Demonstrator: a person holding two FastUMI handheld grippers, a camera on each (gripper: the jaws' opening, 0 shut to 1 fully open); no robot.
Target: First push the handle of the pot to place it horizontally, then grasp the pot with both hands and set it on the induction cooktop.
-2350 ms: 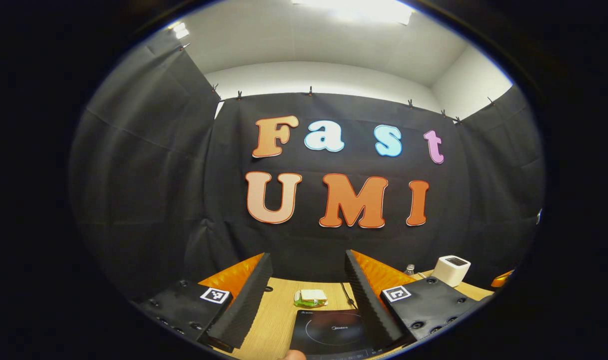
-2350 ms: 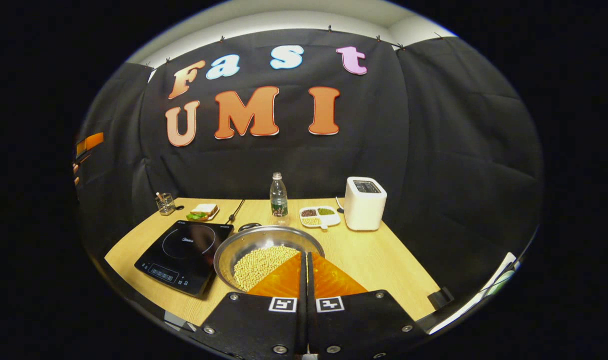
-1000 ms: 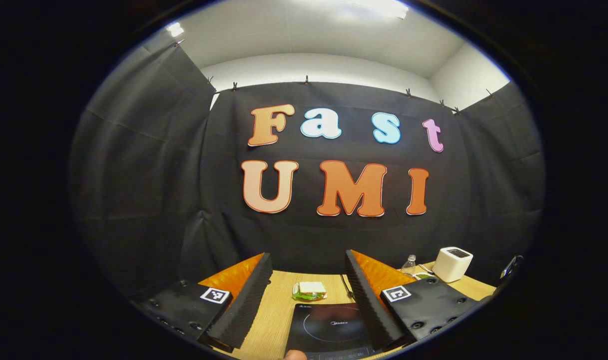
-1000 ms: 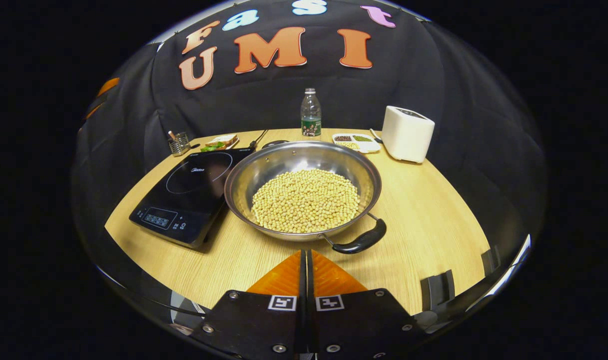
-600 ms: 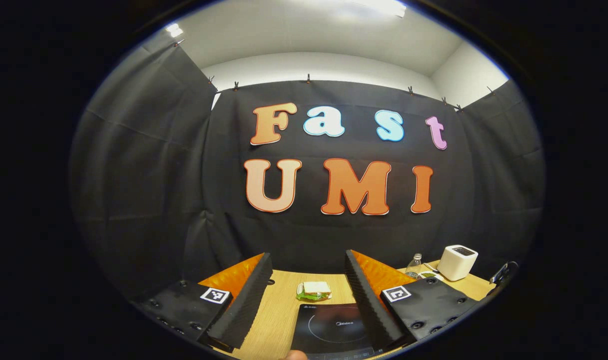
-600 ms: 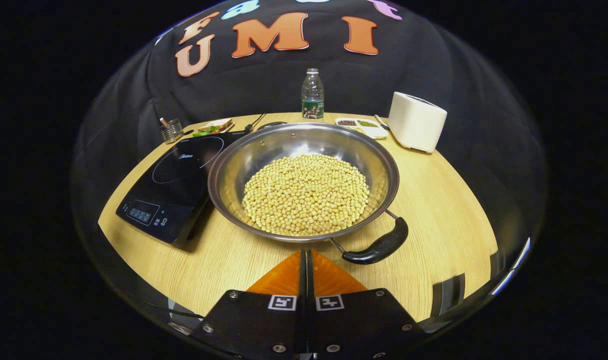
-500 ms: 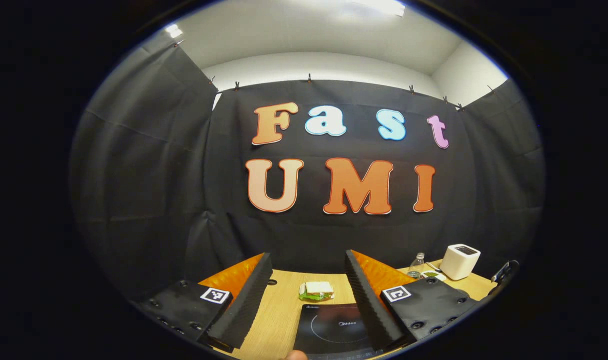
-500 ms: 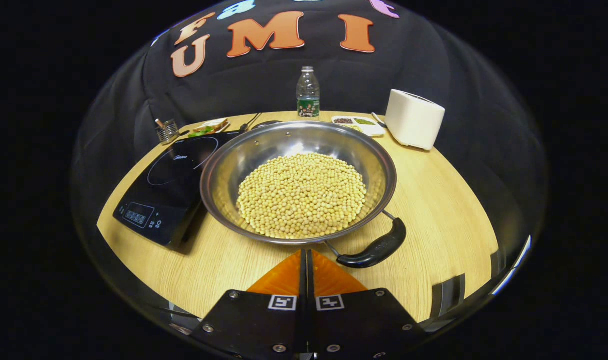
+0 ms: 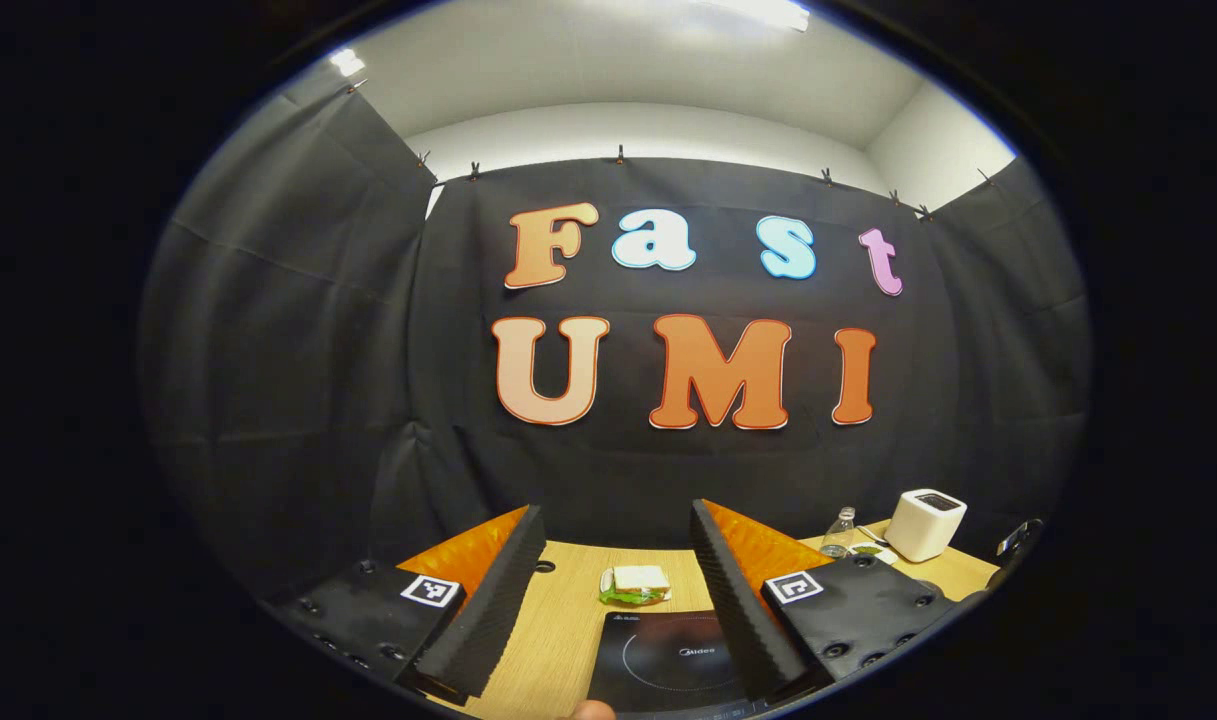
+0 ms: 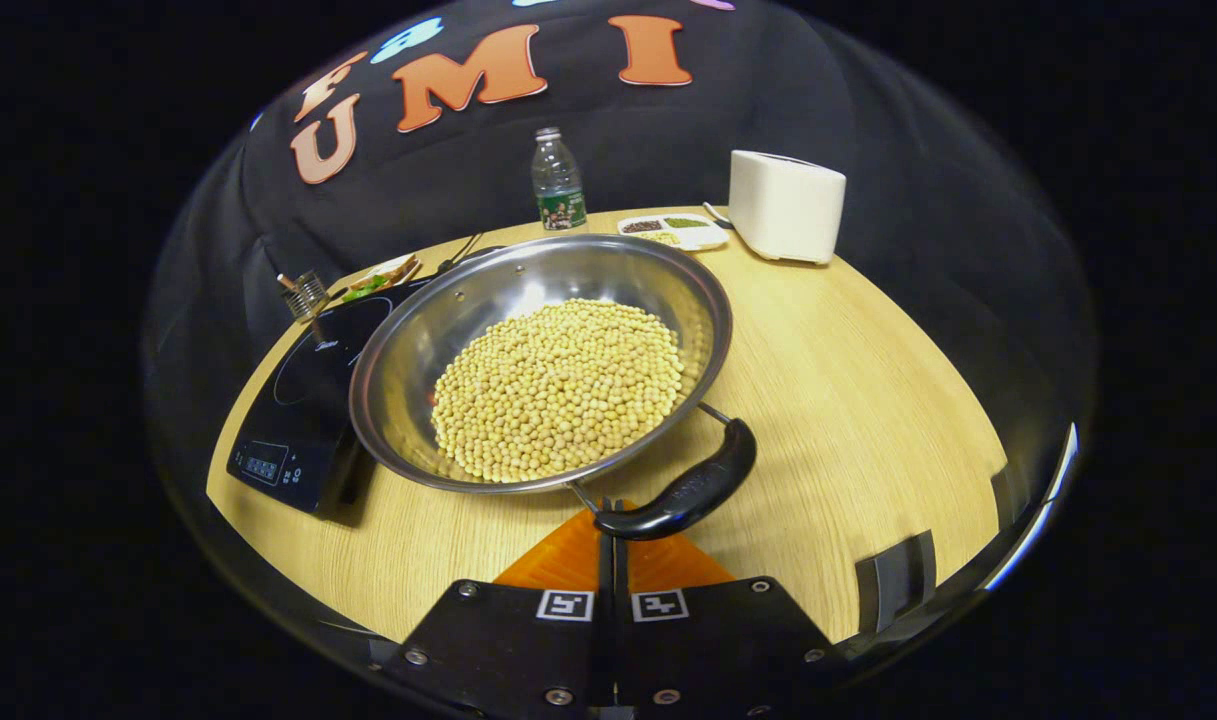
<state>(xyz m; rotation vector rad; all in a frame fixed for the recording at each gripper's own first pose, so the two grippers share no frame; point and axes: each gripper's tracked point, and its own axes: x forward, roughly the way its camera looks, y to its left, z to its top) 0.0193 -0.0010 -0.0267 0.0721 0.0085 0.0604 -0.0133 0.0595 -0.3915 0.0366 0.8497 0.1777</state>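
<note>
Right gripper (image 10: 613, 520) pressed together, tips nudging under the black handle (image 10: 683, 492) to swing the bean-filled pot (image 10: 538, 360) level beside the induction cooktop (image 10: 303, 410); left gripper (image 9: 608, 540) spread apart, waiting above it.

text: "Midea" | on: induction cooktop (image 9: 668, 662) | rest: unreadable

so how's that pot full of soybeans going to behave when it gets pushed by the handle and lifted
The pot probably feels heavy for its size, since soybeans fill most of its bottom. Its rounded steel base may pivot or slide easily on the smooth wooden table when the black handle is pushed. Tilting it during the lift would likely send the loose beans rolling to one side.
</note>
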